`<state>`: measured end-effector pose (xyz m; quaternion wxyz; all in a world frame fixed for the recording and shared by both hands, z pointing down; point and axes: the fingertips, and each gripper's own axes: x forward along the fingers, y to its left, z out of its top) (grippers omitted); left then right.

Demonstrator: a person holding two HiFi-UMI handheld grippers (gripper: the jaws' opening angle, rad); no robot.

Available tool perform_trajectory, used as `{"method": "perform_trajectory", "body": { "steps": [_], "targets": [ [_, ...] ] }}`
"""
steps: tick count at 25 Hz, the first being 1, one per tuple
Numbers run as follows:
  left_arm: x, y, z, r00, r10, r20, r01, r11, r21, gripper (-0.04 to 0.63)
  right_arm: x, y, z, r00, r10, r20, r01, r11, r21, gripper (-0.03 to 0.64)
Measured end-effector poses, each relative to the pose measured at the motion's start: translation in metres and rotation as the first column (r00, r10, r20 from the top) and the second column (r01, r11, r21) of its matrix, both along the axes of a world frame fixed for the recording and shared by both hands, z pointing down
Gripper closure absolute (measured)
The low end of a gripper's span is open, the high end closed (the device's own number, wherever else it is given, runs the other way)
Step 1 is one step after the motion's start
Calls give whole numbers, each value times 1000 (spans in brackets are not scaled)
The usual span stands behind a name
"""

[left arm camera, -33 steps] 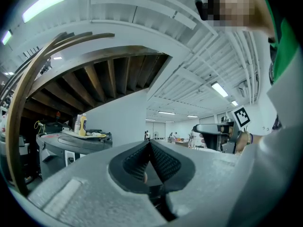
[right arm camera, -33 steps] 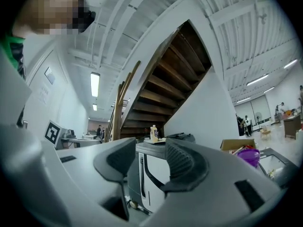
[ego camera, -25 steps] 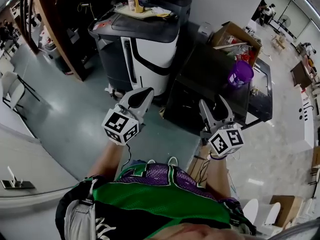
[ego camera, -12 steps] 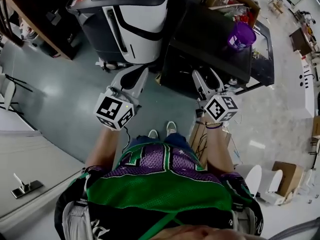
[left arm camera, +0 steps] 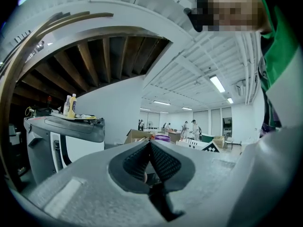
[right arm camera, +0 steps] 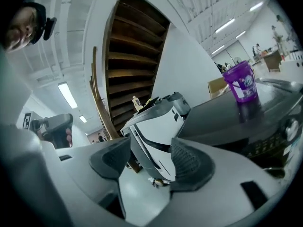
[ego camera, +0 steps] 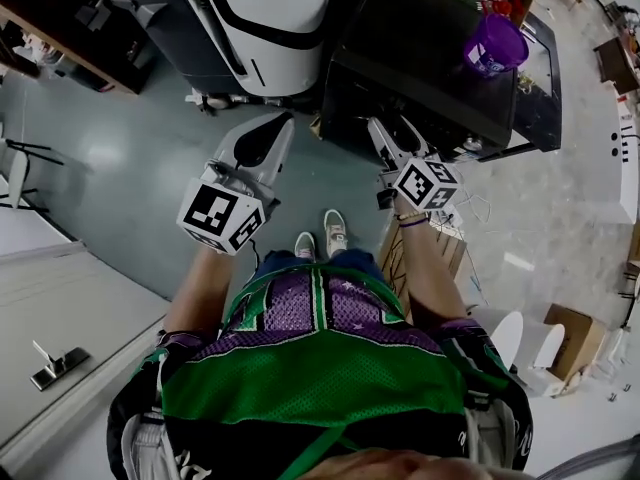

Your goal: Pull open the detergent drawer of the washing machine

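- Zero progress shows on the task. The washing machine (ego camera: 420, 58), a dark box with a purple bucket (ego camera: 495, 46) near the right edge of its top, stands on the floor (ego camera: 120, 158) ahead of the person.
- Detergent drawer: I cannot pick it out on the dark front in any view. Judged not yet opened.
- Left gripper (ego camera: 283, 121): jaws pressed together, nothing between them. It is held in the air towards a white and black machine (ego camera: 265, 8).
- Right gripper (ego camera: 392, 128): jaws spread and empty, near the washing machine's front but apart from it.
- Left to do: find the drawer, reach it, grip, pull.
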<state>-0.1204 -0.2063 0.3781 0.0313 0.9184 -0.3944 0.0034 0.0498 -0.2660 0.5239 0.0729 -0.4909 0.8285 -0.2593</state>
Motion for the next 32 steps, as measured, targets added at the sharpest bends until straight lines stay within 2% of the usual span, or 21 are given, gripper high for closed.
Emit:
{"method": "perform_trajectory", "body": {
  "steps": [3, 10, 15, 21, 32],
  "targets": [
    [8, -6, 6, 1000, -12, 8, 12, 1000, -13, 578, 2, -18, 25, 998, 4, 65, -2, 1000, -31, 364],
    [23, -18, 19, 998, -43, 51, 45, 998, -36, 578, 0, -57, 86, 995, -16, 94, 27, 993, -112, 364],
    [28, -28, 27, 995, -70, 77, 74, 996, -47, 578, 3, -83, 138, 990, 3, 138, 24, 980, -195, 364],
    [35, -40, 37, 989, -82, 120, 90, 994, -57, 578, 6, -110, 183, 985, 18, 171, 26, 968, -250, 364],
    [44, -57, 58, 980, -100, 170, 120, 987, -110, 578, 6, -148, 245, 955, 73, 286, 25, 946, -324, 364]
  ]
}}
